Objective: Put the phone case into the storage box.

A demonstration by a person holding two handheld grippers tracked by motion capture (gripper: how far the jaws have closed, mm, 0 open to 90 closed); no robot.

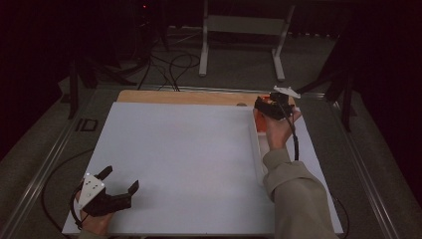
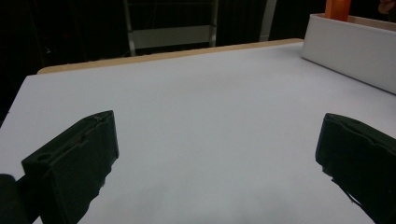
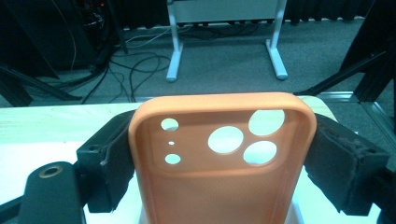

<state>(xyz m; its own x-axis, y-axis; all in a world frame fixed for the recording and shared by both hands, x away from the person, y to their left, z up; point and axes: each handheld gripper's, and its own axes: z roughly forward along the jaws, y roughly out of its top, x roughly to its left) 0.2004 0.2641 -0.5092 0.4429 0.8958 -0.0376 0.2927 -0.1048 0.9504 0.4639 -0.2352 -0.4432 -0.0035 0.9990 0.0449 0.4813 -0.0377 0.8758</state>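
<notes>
From the high view, a white board covers the tabletop (image 1: 199,149), and a long white tray (image 1: 258,159) lies along the board's right part. The left claw (image 1: 121,180) rests well to the left of the tray, near the board's front edge, jaws spread with nothing between them. The right claw (image 1: 268,107) sits at the tray's far end in the person's right hand (image 1: 274,130); how its jaws stand is hard to tell here.

The left gripper view shows that claw's (image 2: 217,154) jaws wide apart over bare board, with the tray's (image 2: 350,51) white wall ahead to the right and an orange phone case (image 2: 337,9) rising above that wall.

The right gripper view gives what the others miss: the right claw (image 3: 219,154) pinches the phone case (image 3: 219,186) by its two long edges, upright over the tray, camera cutouts at the top.
</notes>
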